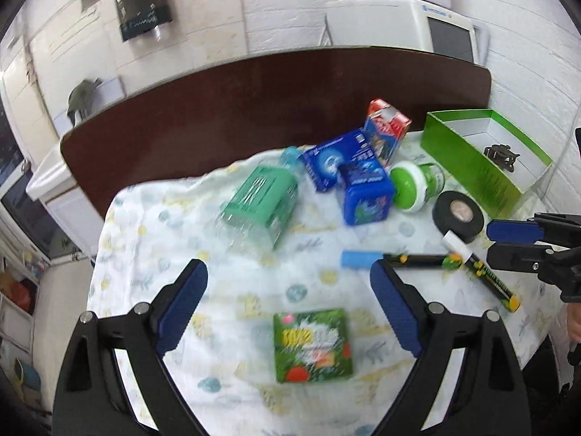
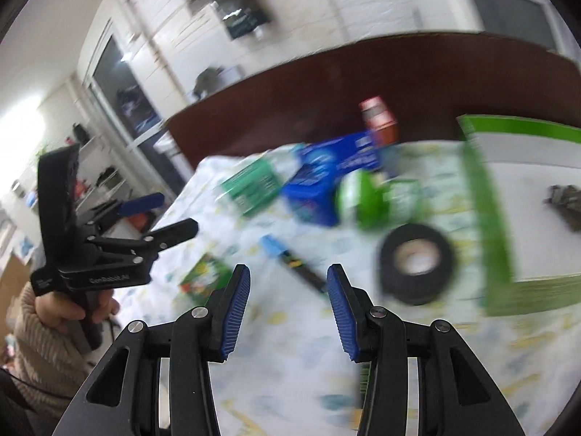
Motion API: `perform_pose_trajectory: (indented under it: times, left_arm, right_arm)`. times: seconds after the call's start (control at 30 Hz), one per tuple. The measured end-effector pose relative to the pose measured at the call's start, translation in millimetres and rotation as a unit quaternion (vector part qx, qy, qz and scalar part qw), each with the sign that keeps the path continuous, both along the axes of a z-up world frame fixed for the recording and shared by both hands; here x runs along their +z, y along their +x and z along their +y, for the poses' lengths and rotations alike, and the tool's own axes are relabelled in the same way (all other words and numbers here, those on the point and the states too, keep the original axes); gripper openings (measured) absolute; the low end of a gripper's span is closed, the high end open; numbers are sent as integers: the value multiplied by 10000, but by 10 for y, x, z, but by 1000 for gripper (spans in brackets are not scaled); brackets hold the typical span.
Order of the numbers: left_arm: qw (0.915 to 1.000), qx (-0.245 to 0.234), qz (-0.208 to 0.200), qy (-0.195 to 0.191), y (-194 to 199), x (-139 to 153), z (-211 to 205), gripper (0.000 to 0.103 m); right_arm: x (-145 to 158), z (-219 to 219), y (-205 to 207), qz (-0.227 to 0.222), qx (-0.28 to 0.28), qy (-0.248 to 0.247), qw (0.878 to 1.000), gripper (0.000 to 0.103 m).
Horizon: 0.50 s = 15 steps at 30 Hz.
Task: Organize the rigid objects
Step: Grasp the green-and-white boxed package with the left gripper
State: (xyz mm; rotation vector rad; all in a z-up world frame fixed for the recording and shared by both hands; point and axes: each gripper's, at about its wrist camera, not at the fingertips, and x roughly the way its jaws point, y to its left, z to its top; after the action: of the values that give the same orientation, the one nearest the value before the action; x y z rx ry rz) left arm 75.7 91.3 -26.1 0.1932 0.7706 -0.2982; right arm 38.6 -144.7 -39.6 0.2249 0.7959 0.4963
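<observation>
The left tool (image 1: 288, 305) stands wide apart with nothing between its pads, hanging over a small green box (image 1: 312, 345) with a colourful printed face; its writing is too blurred to read. The right tool (image 2: 288, 312) is narrower, part open and empty, above bare patterned cloth (image 2: 290, 374) that covers the worktop.

Just beyond the left tool lie a light blue stick (image 1: 361, 258) and two black pens with yellow-green markings (image 1: 450, 265), crossed near a white tab. A roll of black tape (image 1: 460, 216) sits beside them, near the green open box (image 1: 472, 167), which holds a small dark metal item (image 1: 503, 154). Farther back cluster a green-capped jar (image 1: 414, 185) on its side, a blue tin (image 1: 365, 196), a blue carton (image 1: 326, 161), a red-and-blue carton (image 1: 386, 129) leaning upright, and a clear bottle with a green label (image 1: 259, 205) lying down. No label can be read.

The right wrist view alone shows the person's left hand (image 2: 69, 309) in a beige knit sleeve gripping the other tool's handle, which carries pale lettering too small to read, and shelving along a window wall at left. The left wrist view alone shows the right tool at its right edge.

Behind the cloth rises a dark brown board (image 1: 276, 101), then a white appliance (image 1: 406, 23) against white brick.
</observation>
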Motion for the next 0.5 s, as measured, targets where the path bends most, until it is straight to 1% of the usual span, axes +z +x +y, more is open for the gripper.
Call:
perform_pose_trajectory:
  times: [0.07,0.13,0.17,0.2,0.23,0.27,0.3,0.4,0.43,0.47,0.5]
  left_arm:
    - [9993,-6,215,-312,-92,-125,190,90]
    - [9983,-126,325,-473,-185,-228,266,89]
    - [9977,-206,377,-530,-218,-278,284,86]
    - [9968,-294,448,-588,-233,-328,292,79]
    - [9959,-367,544,-624,-236,-383,303,76]
    - [9950,-406,639,-646,-222,-437,308,69]
    - [9941,-431,735,-678,-203,-489,316,64]
    - [9911,-460,970,-782,-145,-608,339,55]
    - [9898,-475,1000,-901,-129,-625,360,55]
    - [9880,-494,1034,-1038,-121,-635,382,55]
    - [9868,-506,1065,-1109,-111,-642,399,54]
  right_arm:
    - [-71,269,62,168,210,22,9996,46]
    - [-146,449,121,324,289,68,9990,46]
    - [-181,526,156,420,317,112,9986,46]
    - [-223,598,185,534,338,162,9979,46]
    - [-268,659,215,643,335,200,9972,46]
    - [-300,710,241,723,321,218,9966,46]
    - [-328,765,259,785,299,214,9962,46]
    - [-369,884,269,872,224,206,9957,46]
    - [-369,918,281,892,205,186,9956,46]
    - [-383,954,289,914,160,140,9956,44]
    - [-394,987,301,961,119,91,9953,35]
